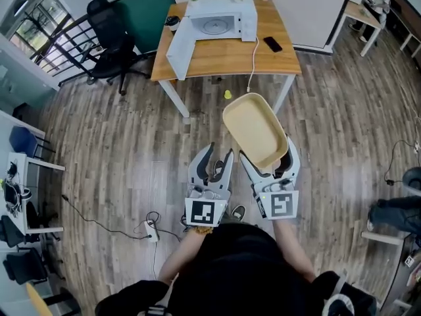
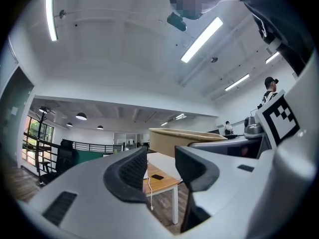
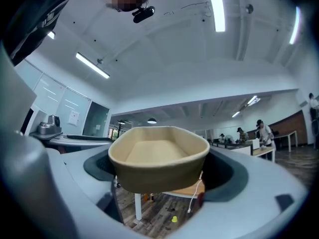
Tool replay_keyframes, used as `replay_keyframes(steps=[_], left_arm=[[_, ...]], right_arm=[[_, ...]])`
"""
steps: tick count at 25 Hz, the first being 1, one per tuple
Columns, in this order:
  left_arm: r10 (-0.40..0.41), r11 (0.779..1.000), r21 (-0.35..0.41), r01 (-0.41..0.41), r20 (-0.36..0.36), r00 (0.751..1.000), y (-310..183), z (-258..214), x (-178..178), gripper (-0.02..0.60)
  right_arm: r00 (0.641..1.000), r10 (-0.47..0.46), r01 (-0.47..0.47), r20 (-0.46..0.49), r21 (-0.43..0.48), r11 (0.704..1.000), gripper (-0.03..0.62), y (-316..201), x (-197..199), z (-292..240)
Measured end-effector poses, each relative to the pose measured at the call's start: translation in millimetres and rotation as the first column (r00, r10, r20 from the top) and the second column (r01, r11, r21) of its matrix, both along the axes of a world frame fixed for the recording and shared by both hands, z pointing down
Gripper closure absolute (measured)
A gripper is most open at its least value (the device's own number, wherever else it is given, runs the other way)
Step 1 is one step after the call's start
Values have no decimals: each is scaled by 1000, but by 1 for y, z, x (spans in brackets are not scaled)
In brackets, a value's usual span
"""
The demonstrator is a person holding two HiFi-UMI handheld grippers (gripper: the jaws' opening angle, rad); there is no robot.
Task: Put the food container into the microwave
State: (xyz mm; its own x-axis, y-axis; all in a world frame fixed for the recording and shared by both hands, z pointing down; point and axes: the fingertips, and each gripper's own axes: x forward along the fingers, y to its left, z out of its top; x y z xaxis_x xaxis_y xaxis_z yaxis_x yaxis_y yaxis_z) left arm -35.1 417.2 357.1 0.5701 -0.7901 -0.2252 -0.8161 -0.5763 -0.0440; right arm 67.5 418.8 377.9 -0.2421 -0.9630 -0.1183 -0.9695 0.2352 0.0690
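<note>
Beige container (image 1: 253,127) clamped at its near end in right tongs (image 1: 266,157), held level in mid-air, well apart from microwave (image 1: 220,20) on tabletop (image 1: 217,56); door (image 1: 181,48) swung wide, seemingly to receive it. Left tongs (image 1: 219,153) parted and empty just beside, presumably spare for steadying or closing up afterwards.

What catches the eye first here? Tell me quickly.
The tan container stands out, shut in the right gripper and held over the wood floor. Ahead, on the table, the white microwave stands with its door swung open. The left gripper is open and empty.
</note>
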Motion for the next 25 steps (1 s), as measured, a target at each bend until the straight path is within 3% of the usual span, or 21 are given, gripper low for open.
replay_keyframes(steps=[25], left_arm=[[25, 999, -30, -25, -16, 1000, -58, 3, 18, 477]], right_arm=[[999, 31, -30, 12, -37, 999, 80, -54, 20, 7]])
